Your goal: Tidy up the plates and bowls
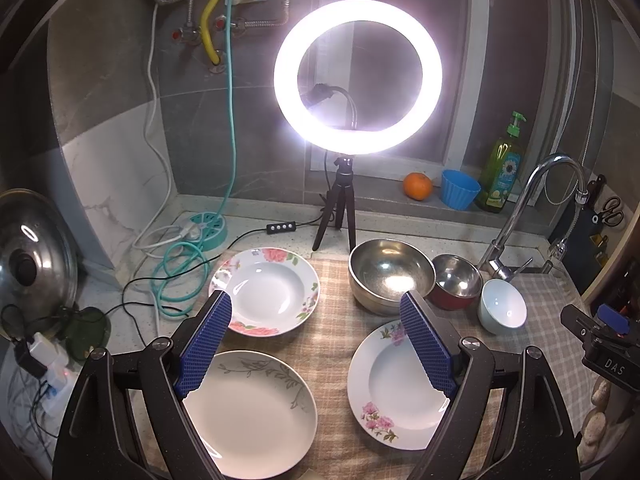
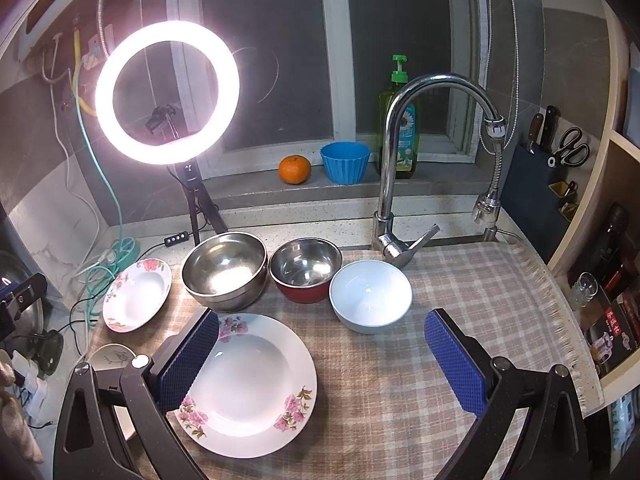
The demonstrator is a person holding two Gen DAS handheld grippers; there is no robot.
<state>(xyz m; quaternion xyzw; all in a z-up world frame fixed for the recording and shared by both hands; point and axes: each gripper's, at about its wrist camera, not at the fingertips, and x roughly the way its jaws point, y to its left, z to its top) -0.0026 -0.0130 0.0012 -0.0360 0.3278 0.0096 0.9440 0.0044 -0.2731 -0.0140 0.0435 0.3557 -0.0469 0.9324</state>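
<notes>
fingers on both grippers stand wide apart and hold nothing. left gripper [image 1: 316, 344] hovers above the checked cloth [image 1: 332, 344], its blue ribbed pads [image 1: 208, 340] framing the gap between three plates. right gripper [image 2: 320, 364] hangs over the same cloth, its left pad just above the rim of the near floral plate [image 2: 248, 384].

plates lie flat and apart: a plain one with a grey leaf print [image 1: 252, 412] nearest the left gripper, a pink-flowered one [image 1: 266, 290] behind it, the other floral plate to the right. bowls sit in a row at the back, close together: a big steel bowl [image 2: 224, 270], a smaller steel bowl with a red outside [image 2: 306, 270], a white ceramic bowl [image 2: 370, 296].

stacking looks not yet begun. glazed rims are thin, smooth and slippery, so i'd judge the best hold is a pinch across one raised rim edge, pad under and pad over, then a level lift. steel bowls should nest by size, the smaller into the larger.
</notes>
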